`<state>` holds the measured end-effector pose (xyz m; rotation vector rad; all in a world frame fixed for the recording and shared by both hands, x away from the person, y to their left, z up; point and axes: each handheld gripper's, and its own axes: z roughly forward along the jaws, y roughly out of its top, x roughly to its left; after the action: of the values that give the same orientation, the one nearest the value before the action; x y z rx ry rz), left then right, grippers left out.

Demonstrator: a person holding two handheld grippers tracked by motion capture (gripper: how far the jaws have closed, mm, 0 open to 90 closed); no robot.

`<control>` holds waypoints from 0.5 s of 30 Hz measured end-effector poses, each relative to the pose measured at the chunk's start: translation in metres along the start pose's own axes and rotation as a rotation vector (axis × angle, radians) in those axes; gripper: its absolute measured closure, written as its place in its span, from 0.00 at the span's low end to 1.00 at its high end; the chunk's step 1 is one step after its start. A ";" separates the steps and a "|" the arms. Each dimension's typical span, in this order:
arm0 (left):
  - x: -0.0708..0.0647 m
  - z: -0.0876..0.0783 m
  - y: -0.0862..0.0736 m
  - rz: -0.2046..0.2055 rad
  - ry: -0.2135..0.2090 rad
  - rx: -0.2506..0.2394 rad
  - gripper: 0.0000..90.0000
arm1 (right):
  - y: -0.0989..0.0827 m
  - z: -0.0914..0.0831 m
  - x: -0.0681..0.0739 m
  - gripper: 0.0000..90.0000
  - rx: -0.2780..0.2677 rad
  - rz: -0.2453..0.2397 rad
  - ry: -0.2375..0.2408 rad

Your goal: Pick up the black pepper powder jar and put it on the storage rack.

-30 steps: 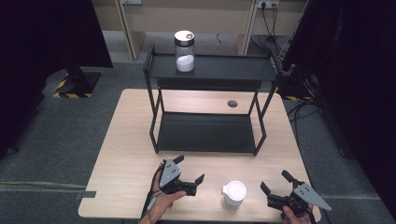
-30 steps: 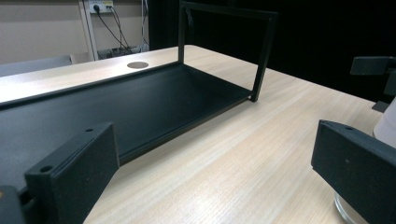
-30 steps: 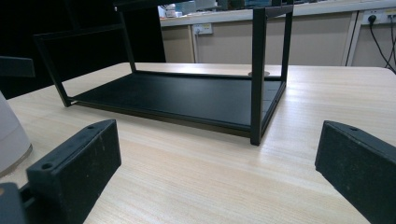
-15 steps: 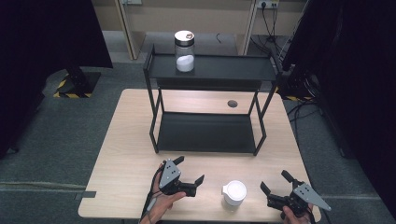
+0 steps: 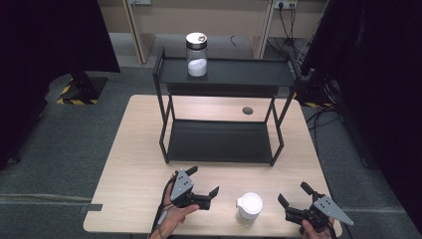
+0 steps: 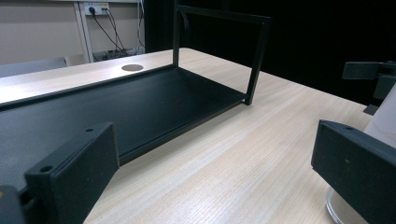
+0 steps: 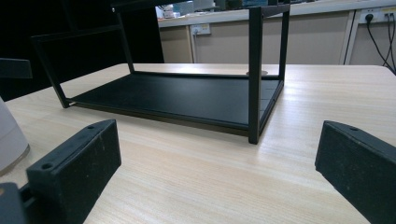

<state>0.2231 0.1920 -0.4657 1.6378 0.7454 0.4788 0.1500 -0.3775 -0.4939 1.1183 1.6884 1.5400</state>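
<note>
A white lidded cup [image 5: 250,205] stands near the table's front edge, between my two grippers. My left gripper [image 5: 203,180] rests open just left of it, held by a hand, with nothing between its jaws. In the left gripper view [image 6: 212,172] the cup [image 6: 385,122] shows past the right jaw. My right gripper [image 5: 292,192] sits open to the cup's right, also holding nothing. In the right gripper view [image 7: 215,172] the cup [image 7: 9,135] is at the far left. A glass jar [image 5: 196,55] with white contents stands on the top shelf of a black two-tier rack [image 5: 221,142].
The rack's lower shelf [image 6: 116,102] lies bare ahead of both grippers, and its front right post [image 7: 254,74] stands close in the right gripper view. A round cable hole [image 5: 247,110] is in the wooden table [image 5: 134,169] behind the rack.
</note>
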 end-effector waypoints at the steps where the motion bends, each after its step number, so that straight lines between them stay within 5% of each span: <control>1: 0.000 0.000 0.000 0.003 0.001 -0.001 0.00 | 0.000 0.000 0.000 0.00 0.002 -0.001 0.000; 15: 0.000 -0.003 -0.002 0.015 0.006 -0.010 0.00 | 0.000 0.000 0.001 0.00 0.001 -0.013 0.007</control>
<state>0.2207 0.1938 -0.4671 1.6347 0.7343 0.4978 0.1495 -0.3767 -0.4936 1.1012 1.6978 1.5375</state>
